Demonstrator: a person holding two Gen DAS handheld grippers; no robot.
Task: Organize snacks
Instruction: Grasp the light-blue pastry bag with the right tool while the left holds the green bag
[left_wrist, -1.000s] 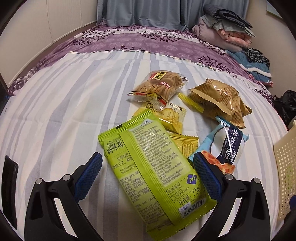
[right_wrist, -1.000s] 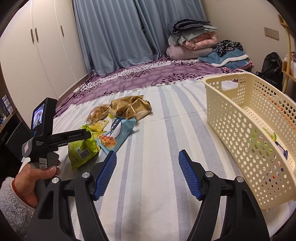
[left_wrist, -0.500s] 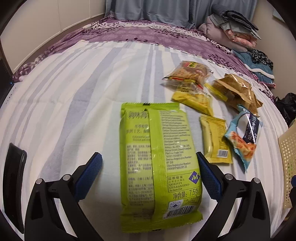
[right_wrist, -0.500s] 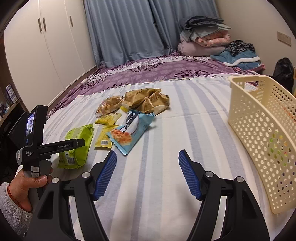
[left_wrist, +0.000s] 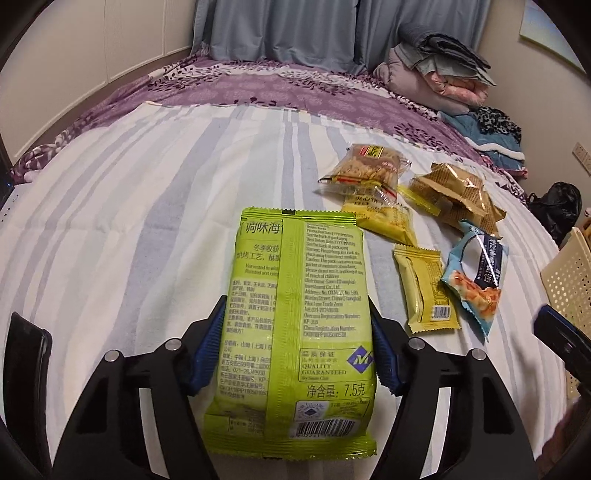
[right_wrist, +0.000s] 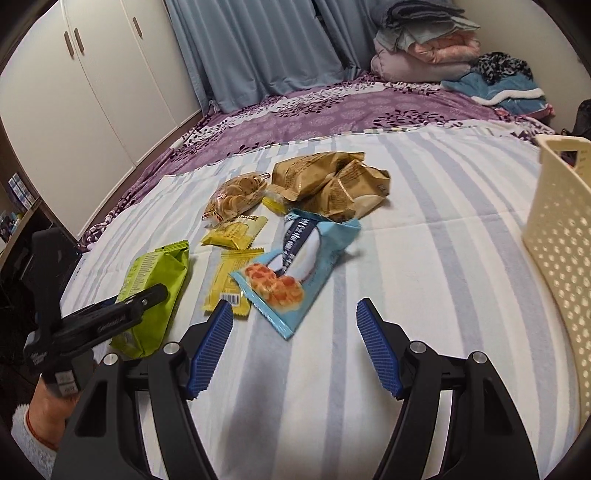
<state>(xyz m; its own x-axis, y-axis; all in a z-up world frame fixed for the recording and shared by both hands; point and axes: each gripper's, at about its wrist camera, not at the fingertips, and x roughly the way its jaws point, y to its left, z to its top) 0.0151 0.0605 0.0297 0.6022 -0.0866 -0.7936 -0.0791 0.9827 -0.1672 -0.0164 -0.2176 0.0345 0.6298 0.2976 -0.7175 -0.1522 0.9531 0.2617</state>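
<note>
My left gripper (left_wrist: 297, 347) is shut on a green snack pack (left_wrist: 299, 317), its blue pads pressing both long sides; the same pack shows in the right wrist view (right_wrist: 155, 291) with the left gripper (right_wrist: 110, 317) over it. My right gripper (right_wrist: 295, 336) is open and empty, low over the striped sheet, just short of a light blue pastry pack (right_wrist: 299, 273). Two small yellow packs (right_wrist: 231, 284), a clear cookie bag (right_wrist: 236, 195) and brown bags (right_wrist: 328, 184) lie beyond. The cream basket (right_wrist: 557, 236) stands to the right.
The snacks lie on a striped sheet (right_wrist: 424, 229) over a purple bedspread (right_wrist: 332, 107). Folded blankets (right_wrist: 424, 48) are piled at the back right. White wardrobe doors (right_wrist: 92, 85) and blue curtains (right_wrist: 258, 44) stand behind. A black bag (left_wrist: 557, 206) sits at the far right.
My left gripper has closed on the green pack, which was between open jaws before. My right gripper has swung left and lower toward the snack pile; the basket has slid to the right edge.
</note>
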